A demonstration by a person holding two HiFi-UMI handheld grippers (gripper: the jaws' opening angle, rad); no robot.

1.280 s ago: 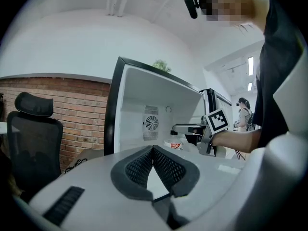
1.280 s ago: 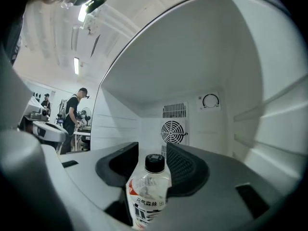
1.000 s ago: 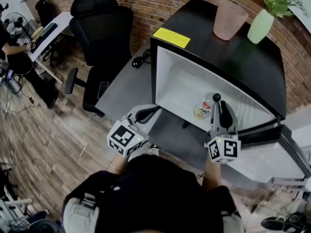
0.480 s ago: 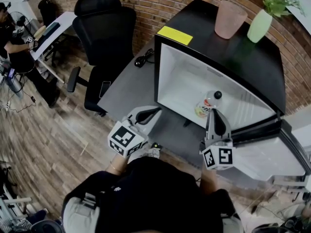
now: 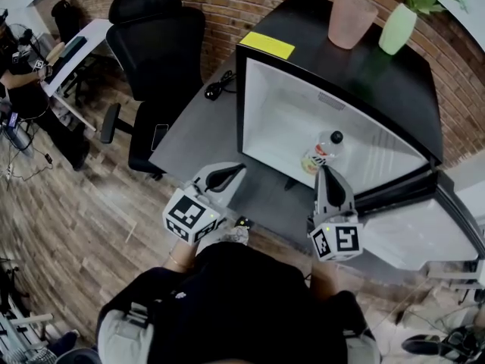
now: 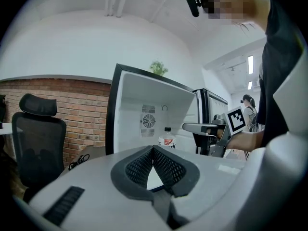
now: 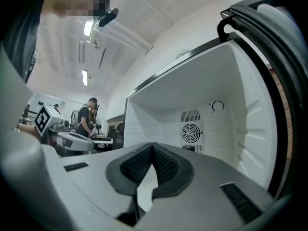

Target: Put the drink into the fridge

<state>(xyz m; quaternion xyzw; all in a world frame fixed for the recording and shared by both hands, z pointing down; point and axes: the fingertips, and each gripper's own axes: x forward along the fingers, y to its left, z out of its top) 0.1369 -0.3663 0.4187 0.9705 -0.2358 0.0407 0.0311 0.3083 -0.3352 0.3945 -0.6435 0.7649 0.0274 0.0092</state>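
The drink, a clear bottle (image 5: 321,153) with a black cap and a red-and-white label, stands upright on the floor of the open fridge (image 5: 282,108). It also shows as the bottle (image 6: 167,138) in the left gripper view. My right gripper (image 5: 325,171) is shut and holds nothing. It hangs just outside the fridge's front edge, a short way from the bottle. In its own view the right gripper (image 7: 152,146) looks into the white fridge interior (image 7: 240,105). My left gripper (image 5: 239,167) is shut and empty over the grey table, left of the fridge.
The fridge door (image 5: 413,237) stands open at the right. A pink cup (image 5: 350,19), a green vase (image 5: 398,29) and a yellow note (image 5: 266,45) sit on the fridge top. A black office chair (image 5: 155,59) and a phone (image 5: 160,136) are at the left. A person (image 5: 23,82) is at far left.
My right gripper let go of the bottle, shut its jaws and drew back out of the fridge. The bottle stays standing inside. The left gripper hardly moved.
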